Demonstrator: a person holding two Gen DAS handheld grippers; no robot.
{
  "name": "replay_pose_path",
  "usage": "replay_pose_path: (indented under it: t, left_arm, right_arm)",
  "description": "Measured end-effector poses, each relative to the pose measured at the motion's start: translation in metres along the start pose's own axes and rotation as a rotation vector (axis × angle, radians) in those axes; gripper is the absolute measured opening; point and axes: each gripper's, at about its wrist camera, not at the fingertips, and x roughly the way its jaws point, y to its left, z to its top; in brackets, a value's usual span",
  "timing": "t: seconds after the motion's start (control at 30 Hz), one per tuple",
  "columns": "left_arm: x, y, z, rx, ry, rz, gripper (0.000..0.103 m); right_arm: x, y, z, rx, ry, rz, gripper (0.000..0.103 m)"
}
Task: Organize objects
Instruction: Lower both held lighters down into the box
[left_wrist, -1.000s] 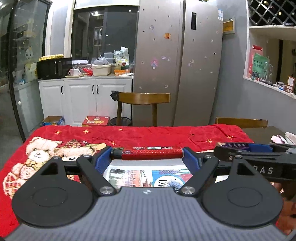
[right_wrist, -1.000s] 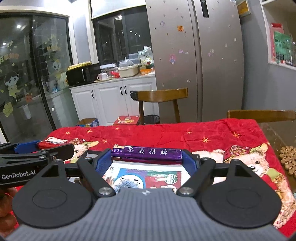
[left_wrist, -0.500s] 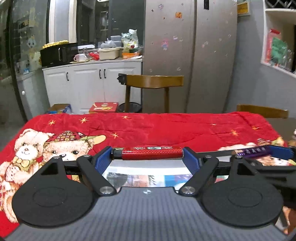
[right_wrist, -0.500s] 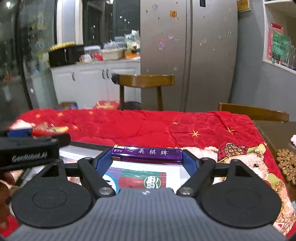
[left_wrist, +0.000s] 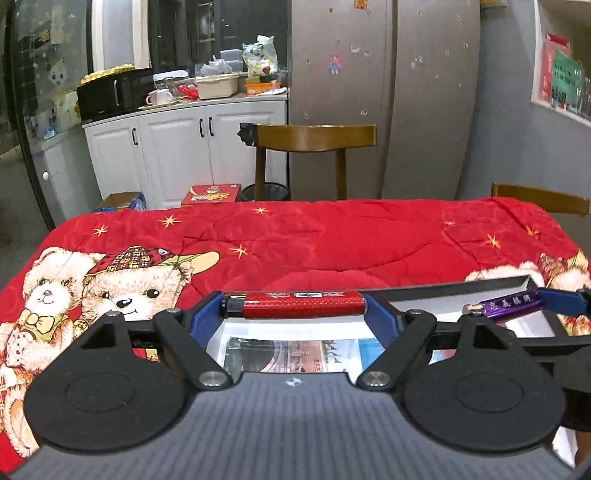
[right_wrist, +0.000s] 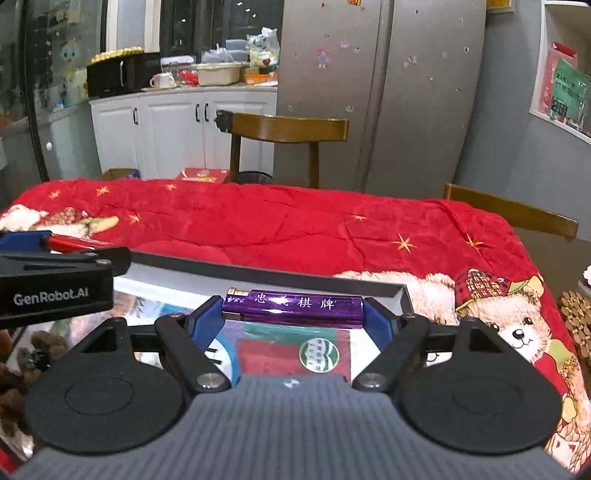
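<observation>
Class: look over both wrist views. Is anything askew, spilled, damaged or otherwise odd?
Nothing stands out. The left claw holds a red lighter crosswise; the right claw holds a purple lighter likewise, both level above the open box on the red blanket.

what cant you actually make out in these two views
- Tray floor: in both wrist views the tongs' bodies cover its near part, so what lies there is hidden.
- Red lighter in the left tongs: its label is too small to read.
- Purple lighter in the right tongs: its underside faces away.
- Brown pieces: cut off by the right wrist view's right edge.
</observation>
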Motion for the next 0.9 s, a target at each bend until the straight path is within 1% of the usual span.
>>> replay_pose_path:
  t: [0.1,0.23,0.33,0.9]
  left_arm:
    - [0.007,0.0,-0.003,-0.002,0.024,-0.008,0.085]
    - [0.016,0.003,-0.008,-0.037,0.072,-0.041,0.085]
    - [0.021,0.002,-0.011,-0.046,0.094,-0.044,0.085]
    - [0.036,0.004,-0.015,-0.047,0.14,-0.031,0.085]
  right_arm:
    - [0.002,-0.003,-0.001,0.01,0.009,0.001,0.081]
    - [0.005,-0.007,-0.002,0.025,0.025,0.006,0.081]
    - [0.008,-0.008,-0.002,0.027,0.041,0.018,0.081]
    - [0.025,-0.012,-0.005,0.026,0.082,0.022,0.081]
